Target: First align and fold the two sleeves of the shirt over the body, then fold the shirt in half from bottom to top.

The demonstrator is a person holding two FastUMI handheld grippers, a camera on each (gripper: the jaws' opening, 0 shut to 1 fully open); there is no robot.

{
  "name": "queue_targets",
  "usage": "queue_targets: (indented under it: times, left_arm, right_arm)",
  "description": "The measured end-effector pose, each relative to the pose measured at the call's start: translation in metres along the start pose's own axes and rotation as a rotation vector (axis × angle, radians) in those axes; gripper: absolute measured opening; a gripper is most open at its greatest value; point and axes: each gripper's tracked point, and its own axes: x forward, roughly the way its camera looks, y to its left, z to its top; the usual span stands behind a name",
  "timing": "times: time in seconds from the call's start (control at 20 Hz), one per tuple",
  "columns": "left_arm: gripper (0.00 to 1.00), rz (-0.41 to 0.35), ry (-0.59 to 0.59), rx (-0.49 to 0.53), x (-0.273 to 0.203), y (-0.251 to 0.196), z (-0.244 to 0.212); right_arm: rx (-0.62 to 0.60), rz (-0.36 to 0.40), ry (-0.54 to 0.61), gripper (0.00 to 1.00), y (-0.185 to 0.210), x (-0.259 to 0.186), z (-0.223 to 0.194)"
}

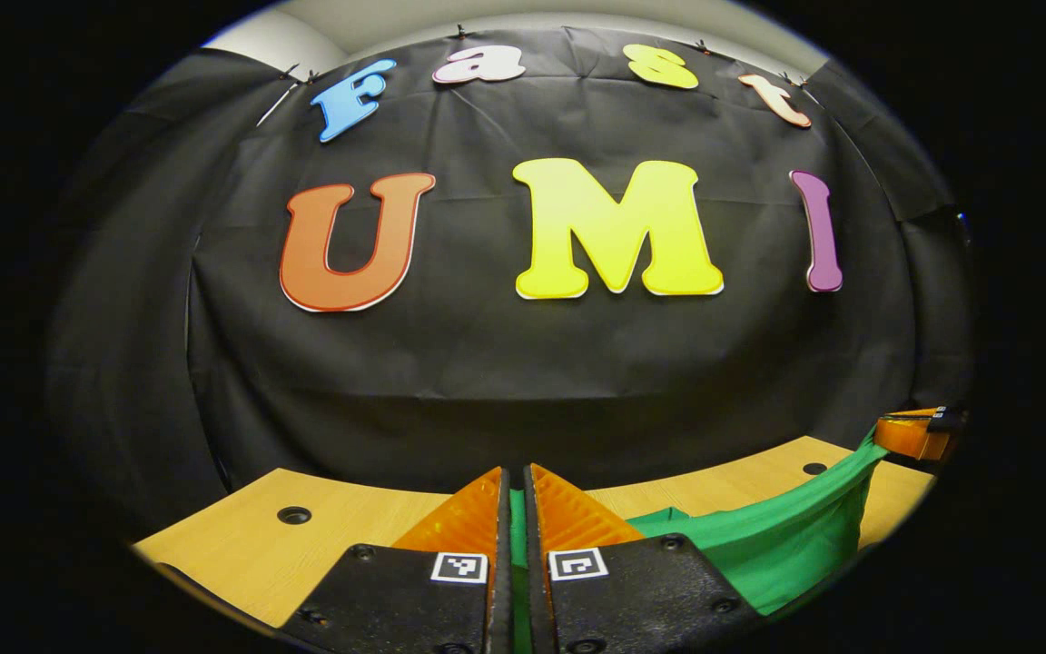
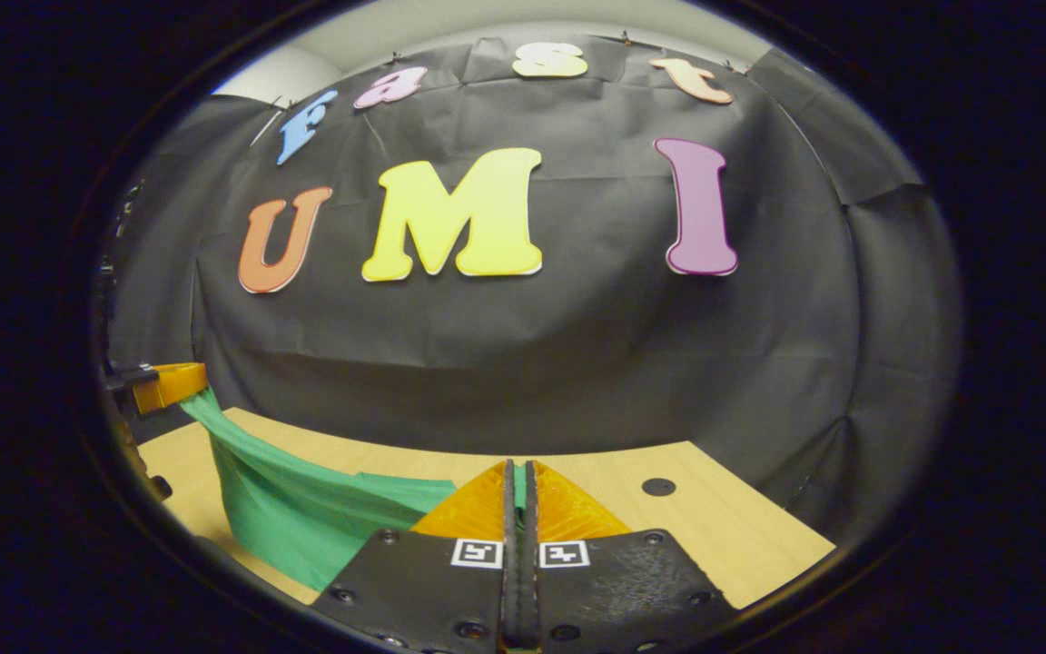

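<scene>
There was one green shirt [image 1: 759,545], stretched above one wooden bench [image 1: 241,545]. Two hand-held grippers were in use: the left hand-held gripper [image 1: 516,509] and the right hand-held gripper [image 2: 519,500], each pinching the cloth. Two round holes [image 1: 293,515] showed in the bench in the left gripper view.

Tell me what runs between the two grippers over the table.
A span of green shirt hangs stretched from the left gripper to the right gripper, above the wooden table; both gripper views show it.
</scene>
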Motion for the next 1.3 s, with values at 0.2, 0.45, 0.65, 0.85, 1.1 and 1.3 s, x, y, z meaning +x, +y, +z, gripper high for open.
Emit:
queue_targets:
  times: [0.2,0.45,0.65,0.85,1.1,1.3]
  left_arm:
    - [0.13,0.010,0.109,-0.022,0.057,0.011,-0.053]
    - [0.13,0.002,0.228,-0.085,0.116,0.012,-0.110]
    - [0.13,-0.008,0.256,-0.038,0.126,0.013,-0.135]
    - [0.14,-0.006,0.274,-0.034,0.130,0.014,-0.144]
    - [1.00,0.023,0.208,-0.070,0.124,0.026,-0.136]
    - [1.00,0.121,0.117,-0.045,0.108,0.055,-0.119]
  right_arm:
    - [-0.063,-0.011,0.017,0.00,0.014,0.066,-0.025]
    - [-0.113,-0.029,0.070,0.00,0.017,0.136,-0.058]
    - [-0.154,-0.051,0.086,0.00,0.015,0.161,-0.075]
    - [-0.160,-0.047,0.081,0.13,0.017,0.165,-0.084]
    - [-0.096,-0.030,-0.044,0.95,0.015,0.155,-0.059]
    - [-0.051,-0.113,-0.197,0.96,-0.005,0.128,-0.025]
